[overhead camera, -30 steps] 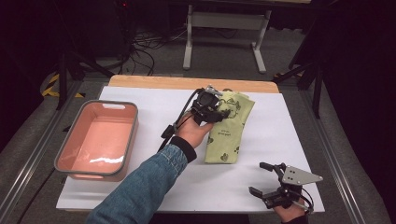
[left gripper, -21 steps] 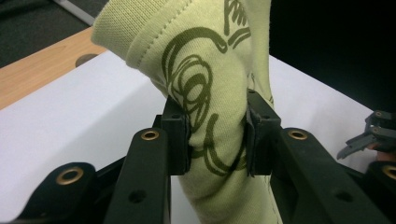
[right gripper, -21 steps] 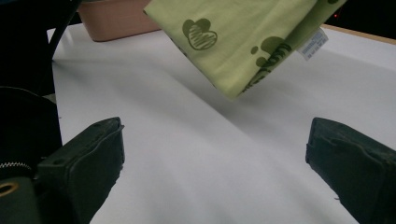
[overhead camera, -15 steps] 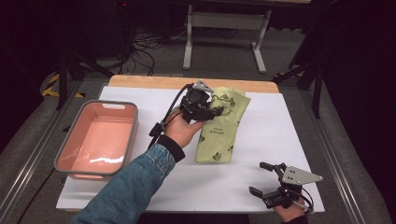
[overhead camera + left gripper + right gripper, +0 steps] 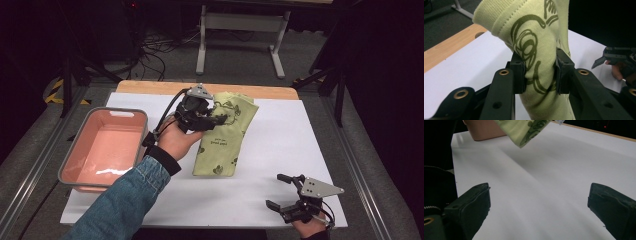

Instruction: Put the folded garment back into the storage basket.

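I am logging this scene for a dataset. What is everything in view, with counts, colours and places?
cloth: one, light green with dark green print, folded, mid-table, its far end pinched and raised.
tub: one, pink with a grey rim, left part of the table.
table cover: one, white, under everything.
wooden edge: one, tan, along the far side of the table.
metal stand: one, grey, on the floor beyond the table.
cables: several, black, on the floor beyond the table.
left tool: one, black, shut on the cloth.
right tool: one, black, open, near right corner.
sleeve: one, blue denim, left forearm.
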`<state>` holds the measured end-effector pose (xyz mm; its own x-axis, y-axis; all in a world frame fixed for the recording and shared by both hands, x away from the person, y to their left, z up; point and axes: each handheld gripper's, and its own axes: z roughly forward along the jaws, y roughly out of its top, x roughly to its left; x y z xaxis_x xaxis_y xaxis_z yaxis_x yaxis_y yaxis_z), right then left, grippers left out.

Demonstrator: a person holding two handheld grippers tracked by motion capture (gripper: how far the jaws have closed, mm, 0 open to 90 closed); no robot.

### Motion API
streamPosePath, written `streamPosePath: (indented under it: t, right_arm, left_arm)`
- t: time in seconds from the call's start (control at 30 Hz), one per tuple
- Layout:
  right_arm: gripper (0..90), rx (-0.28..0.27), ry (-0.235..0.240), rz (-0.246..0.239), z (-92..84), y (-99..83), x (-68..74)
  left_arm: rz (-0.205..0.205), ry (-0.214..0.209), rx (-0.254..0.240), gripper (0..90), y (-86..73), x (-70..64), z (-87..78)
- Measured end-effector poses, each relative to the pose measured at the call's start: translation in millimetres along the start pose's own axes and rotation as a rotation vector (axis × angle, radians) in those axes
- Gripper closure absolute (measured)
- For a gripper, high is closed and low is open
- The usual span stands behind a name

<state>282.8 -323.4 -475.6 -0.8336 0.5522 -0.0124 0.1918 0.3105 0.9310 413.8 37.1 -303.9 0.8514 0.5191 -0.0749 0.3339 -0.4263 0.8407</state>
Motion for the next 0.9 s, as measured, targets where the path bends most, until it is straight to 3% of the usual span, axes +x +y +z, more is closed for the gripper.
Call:
streamPosePath:
  t: [0.9]
  right_arm:
    - [5.7, 0.008, 0.0, 0.003, 1.0, 0.0, -0.9]
  left_arm:
    - [0.008, 0.042, 0.001, 67.4, -20.2, 15.3, -65.4]
